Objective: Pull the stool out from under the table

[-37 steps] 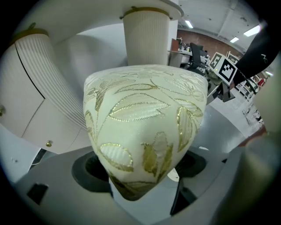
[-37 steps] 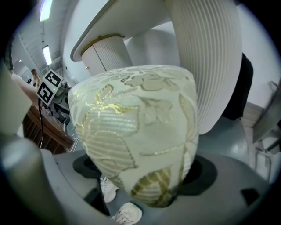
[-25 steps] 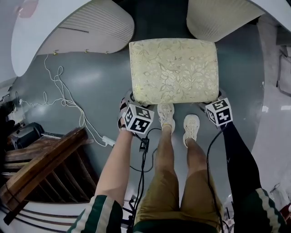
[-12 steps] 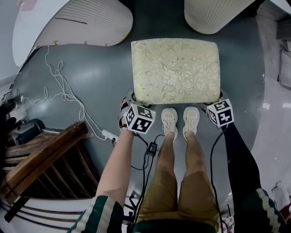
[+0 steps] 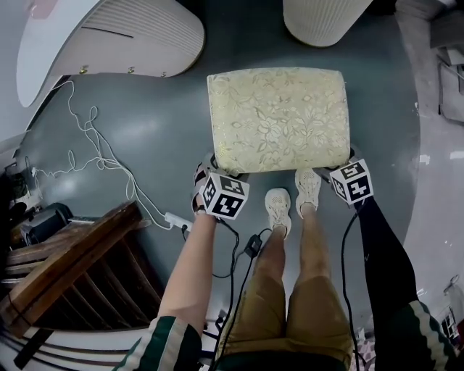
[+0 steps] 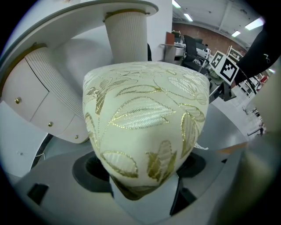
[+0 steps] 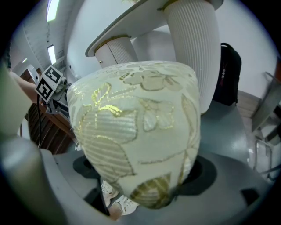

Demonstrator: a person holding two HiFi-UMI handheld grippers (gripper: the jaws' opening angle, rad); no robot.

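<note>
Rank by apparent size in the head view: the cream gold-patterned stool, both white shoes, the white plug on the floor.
1. cream gold-patterned stool
2. left white shoe and right white shoe, too alike to rank
3. white plug

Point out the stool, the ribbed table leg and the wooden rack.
stool [image 5: 279,119], head view, middle of the seat cushion.
ribbed table leg [image 5: 322,18], head view, its curved side.
wooden rack [image 5: 72,252], head view, top beam.
</note>
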